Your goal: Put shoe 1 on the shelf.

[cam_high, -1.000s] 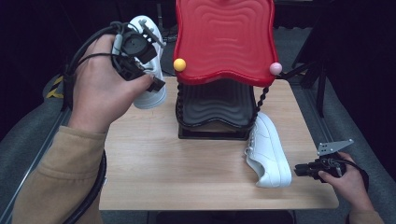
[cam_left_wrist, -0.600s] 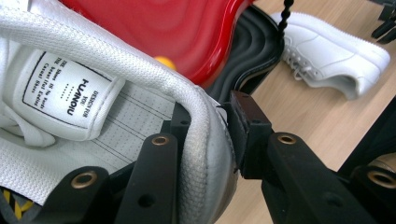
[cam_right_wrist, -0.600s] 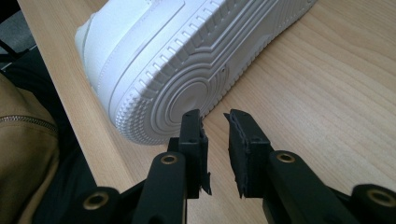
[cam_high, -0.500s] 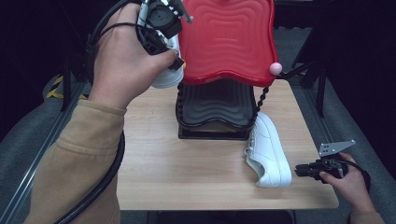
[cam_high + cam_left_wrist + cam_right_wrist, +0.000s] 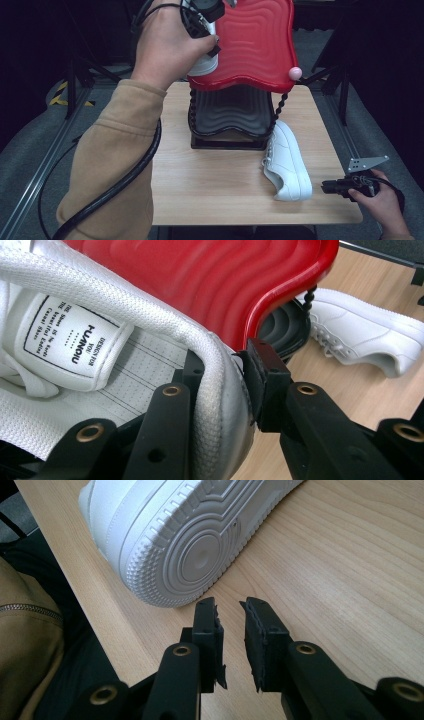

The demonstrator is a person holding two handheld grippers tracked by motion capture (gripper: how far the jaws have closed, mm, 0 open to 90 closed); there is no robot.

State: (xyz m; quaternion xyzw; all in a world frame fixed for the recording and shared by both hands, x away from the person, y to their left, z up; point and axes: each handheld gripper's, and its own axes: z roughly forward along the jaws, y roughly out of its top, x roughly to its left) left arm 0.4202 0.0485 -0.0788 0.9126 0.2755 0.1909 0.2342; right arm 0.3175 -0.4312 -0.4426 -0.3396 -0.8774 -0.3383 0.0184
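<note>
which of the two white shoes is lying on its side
The shoe on the table, right of the rack, lies tipped with its sole showing. The other shoe is held up in the left gripper.

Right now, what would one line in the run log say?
left gripper: clamped on white shoe's heel collar, raised by red shelf | right gripper: empty, jaws apart | second shoe: on table

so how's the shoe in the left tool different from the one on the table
The held shoe is up in the air at the red shelf, pinched at its heel rim by the left tool; the table shoe lies tipped on its side on the wood, untouched, its sole facing the right tool. Both are white sneakers, apparently a pair.
</note>
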